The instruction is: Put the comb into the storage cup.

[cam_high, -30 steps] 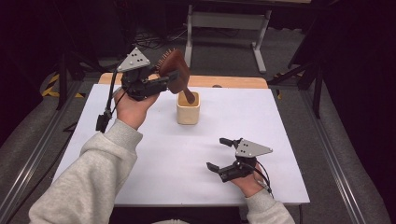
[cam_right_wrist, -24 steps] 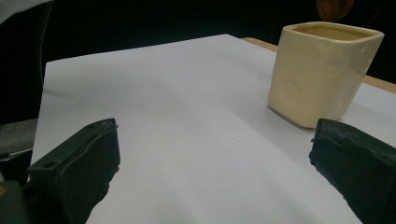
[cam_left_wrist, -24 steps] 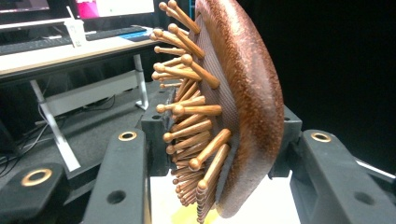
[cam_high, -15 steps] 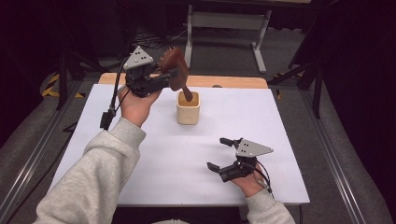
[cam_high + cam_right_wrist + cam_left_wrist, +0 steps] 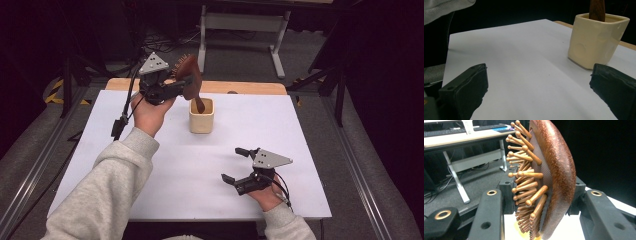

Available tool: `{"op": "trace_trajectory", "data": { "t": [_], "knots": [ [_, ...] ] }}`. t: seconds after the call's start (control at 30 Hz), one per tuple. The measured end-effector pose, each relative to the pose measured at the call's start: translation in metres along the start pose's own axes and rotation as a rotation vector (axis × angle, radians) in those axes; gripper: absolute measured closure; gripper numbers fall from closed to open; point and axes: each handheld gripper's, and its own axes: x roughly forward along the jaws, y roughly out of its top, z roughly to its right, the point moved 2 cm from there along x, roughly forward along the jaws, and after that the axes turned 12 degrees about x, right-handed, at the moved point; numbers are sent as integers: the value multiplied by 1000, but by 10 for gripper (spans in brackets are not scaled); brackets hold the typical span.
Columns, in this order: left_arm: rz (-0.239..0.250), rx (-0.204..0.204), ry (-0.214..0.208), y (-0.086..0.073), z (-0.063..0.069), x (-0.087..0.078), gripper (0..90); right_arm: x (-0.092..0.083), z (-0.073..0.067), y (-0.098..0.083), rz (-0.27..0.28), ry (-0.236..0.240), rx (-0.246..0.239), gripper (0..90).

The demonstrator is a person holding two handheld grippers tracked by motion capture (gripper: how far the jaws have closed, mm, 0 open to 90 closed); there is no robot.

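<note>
Brush: a dark brown wooden paddle hairbrush with wooden pins (image 5: 190, 80) stands handle-down in a cream square ceramic cup (image 5: 201, 116) on the white counter (image 5: 150, 165).
Handling: judged stiff, light, smooth-backed; best clamped across the head.
Left hand-held gripper (image 5: 181, 88): clamped on the head.
Right hand-held gripper (image 5: 234, 164): jaws spread, empty.
Writing: none legible.

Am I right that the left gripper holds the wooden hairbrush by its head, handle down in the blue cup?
Not quite: the cup is cream, not blue, as the high view shows. The left gripper does hold the wooden hairbrush by its head, handle down in that cup.
</note>
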Motion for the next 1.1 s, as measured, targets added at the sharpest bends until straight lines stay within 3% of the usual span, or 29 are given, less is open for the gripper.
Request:
{"op": "trace_trajectory", "data": {
  "t": [0.1, 0.33, 0.5, 1.1],
  "knots": [
    [-14, -26, -8, -6, -1, 8, 550, 0, 0, 0, -1, 0, 2, 19],
    [-47, -26, -3, -12, -1, 19, 548, -1, 1, 0, -1, 1, 3, 19],
    [-75, -55, -6, -21, -1, 27, 548, -1, 1, 0, 0, 3, 2, 20],
    [-137, -84, -14, -36, -6, 36, 544, -1, 1, 0, -2, 9, 5, 20]
  ]
}}
